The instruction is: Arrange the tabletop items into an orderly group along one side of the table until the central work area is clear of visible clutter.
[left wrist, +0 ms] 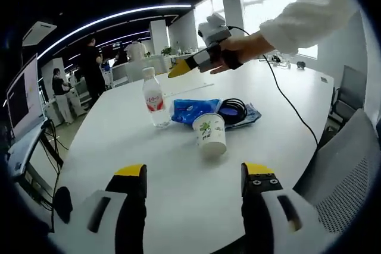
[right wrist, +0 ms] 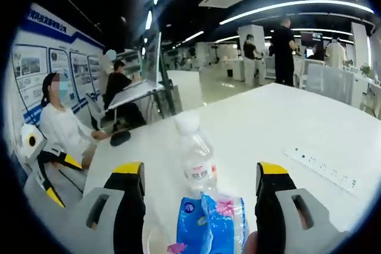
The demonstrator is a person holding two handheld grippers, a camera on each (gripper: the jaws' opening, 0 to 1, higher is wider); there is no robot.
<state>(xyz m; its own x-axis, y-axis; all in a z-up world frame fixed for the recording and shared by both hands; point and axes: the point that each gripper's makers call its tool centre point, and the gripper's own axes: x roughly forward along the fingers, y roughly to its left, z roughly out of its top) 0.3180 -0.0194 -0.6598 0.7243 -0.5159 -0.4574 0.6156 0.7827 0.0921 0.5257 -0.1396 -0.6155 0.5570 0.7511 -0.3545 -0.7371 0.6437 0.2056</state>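
On the white table (left wrist: 286,147) stand a clear water bottle (left wrist: 153,96) with a red label and a white paper cup (left wrist: 210,134) with a green print. Behind the cup lie a blue packet (left wrist: 193,110) and a black coiled cable (left wrist: 233,111). My left gripper (left wrist: 193,191) is open, low at the near edge, short of the cup. A hand holds my right gripper (left wrist: 189,63) in the air beyond the bottle. In the right gripper view that gripper (right wrist: 200,173) is open, looking over the blue packet (right wrist: 211,224) and the bottle (right wrist: 195,159), touching neither.
A white power strip (right wrist: 321,165) lies on the table. A black mouse (left wrist: 62,203) sits at the table's edge, and a mesh chair (left wrist: 348,171) stands beside it. A monitor (left wrist: 24,96) stands off the table's left end. People sit and stand around the office.
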